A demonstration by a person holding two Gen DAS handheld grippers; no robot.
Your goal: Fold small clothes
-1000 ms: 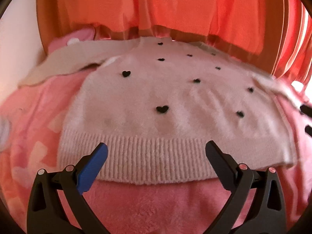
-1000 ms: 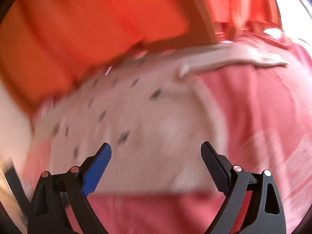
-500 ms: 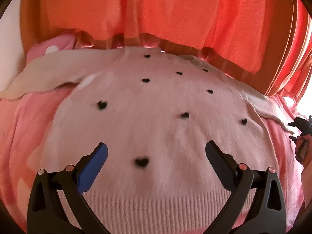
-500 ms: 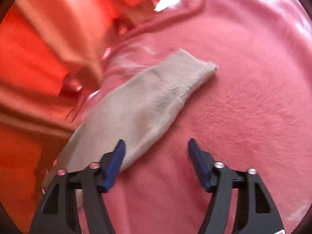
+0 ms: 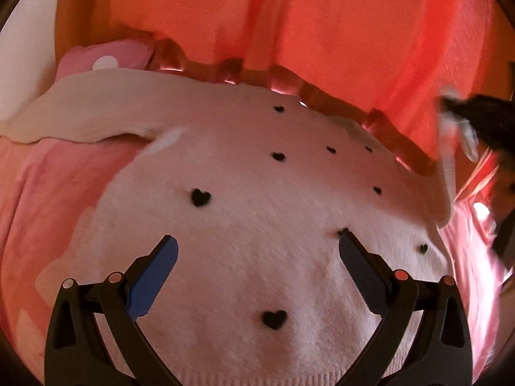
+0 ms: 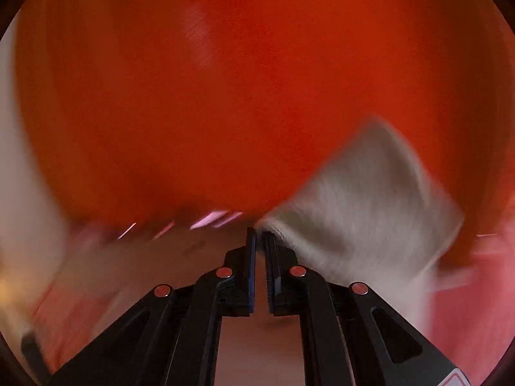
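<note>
A pink blanket covers the surface, with an orange curtain hanging behind at twelve o'clock. Spread flat on the blanket, filling the middle of the left wrist view, lies the pale pink sweater dotted with small black hearts; its ribbed hem sits at six o'clock, and one sleeve stretches out toward ten o'clock.

The other sleeve is raised at about two o'clock in the left view, and the right wrist view shows why: the right gripper is closing, its jaws nearly together, pinching the cuff edge of that sleeve, which drapes off toward three o'clock (heavily blurred, so how deep the bite goes is hard to say).

The left gripper hangs wide open above the sweater's lower body, holding nothing.

The knit looks fluffy, light and limp. It will likely sag and stretch rather than hold shape, and may cling to the fleecy blanket. Cuffs, hem corners and shoulder seams seem the firmest places to grip, since the ribbing gives thin pads something thicker to bite.
</note>
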